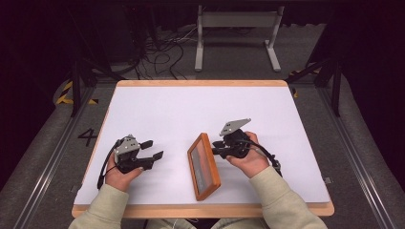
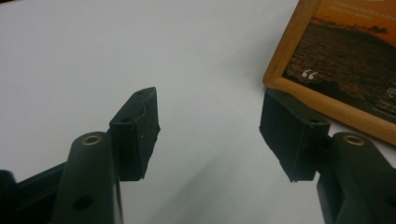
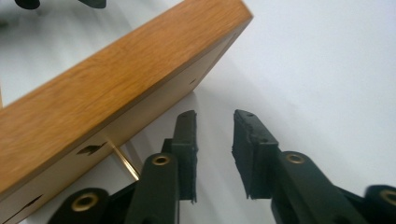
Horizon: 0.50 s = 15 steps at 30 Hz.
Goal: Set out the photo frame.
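Right claw (image 1: 218, 146), jaws slightly parted and empty, sits just behind the propped picture frame (image 1: 204, 165), whose long axis runs away from the person; wide-open left claw (image 1: 152, 149) waits farther off in front of it.

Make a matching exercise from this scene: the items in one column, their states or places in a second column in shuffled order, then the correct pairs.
Column A
1. left hand-held gripper
2. right hand-held gripper
3. picture frame
4. table

Column B
a. tilted up on one long edge, wooden border
b. jaws wide open over bare white surface
c. white top with a wooden rim
d. jaws a little apart, empty, just behind the frame's back

Pairs: 1-b, 2-d, 3-a, 4-c
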Available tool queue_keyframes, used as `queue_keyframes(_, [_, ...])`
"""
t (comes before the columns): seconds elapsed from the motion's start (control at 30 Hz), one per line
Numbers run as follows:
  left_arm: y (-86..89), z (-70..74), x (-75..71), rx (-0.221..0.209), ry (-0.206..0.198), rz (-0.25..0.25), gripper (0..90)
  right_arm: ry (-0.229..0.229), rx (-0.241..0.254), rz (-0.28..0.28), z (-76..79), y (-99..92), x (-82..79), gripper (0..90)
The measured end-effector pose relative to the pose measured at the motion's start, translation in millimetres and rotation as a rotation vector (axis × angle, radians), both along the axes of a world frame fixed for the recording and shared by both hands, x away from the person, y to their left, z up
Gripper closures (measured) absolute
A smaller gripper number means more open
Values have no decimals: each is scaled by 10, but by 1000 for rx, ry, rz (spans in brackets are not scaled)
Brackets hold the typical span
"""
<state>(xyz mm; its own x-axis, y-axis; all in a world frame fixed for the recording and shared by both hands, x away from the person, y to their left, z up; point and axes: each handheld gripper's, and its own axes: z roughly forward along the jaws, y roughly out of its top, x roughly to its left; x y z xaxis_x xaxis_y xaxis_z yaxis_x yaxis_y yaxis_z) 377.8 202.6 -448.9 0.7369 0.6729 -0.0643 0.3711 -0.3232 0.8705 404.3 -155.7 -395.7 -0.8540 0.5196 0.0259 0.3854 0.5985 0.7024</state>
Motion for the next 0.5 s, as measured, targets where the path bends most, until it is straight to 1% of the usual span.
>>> queue_keyframes(0.07, [1,-1,0,-3,3,-1,380,8,-15,-10,57,-24,-19,623])
queue_keyframes(0.1, [2,-3,1,-2,4,2,380,-5,-31,-14,96,-41,-33,574])
queue_keyframes(0.13, [2,-3,1,-2,4,2,380,-5,-31,-14,96,-41,-33,574])
queue_keyframes(0.2, [1,-4,2,-2,4,1,380,-8,-47,-21,131,-60,-45,534])
queue_keyframes(0.3, [-3,-4,1,4,3,-1,378,-3,-44,-38,191,-97,-60,503])
queue_keyframes(0.4, [-10,-7,-1,0,9,1,378,-4,-38,-43,256,-116,-87,480])
queue_keyframes(0.5, [-10,-8,-1,1,9,1,377,-1,-32,-41,345,-127,-126,435])
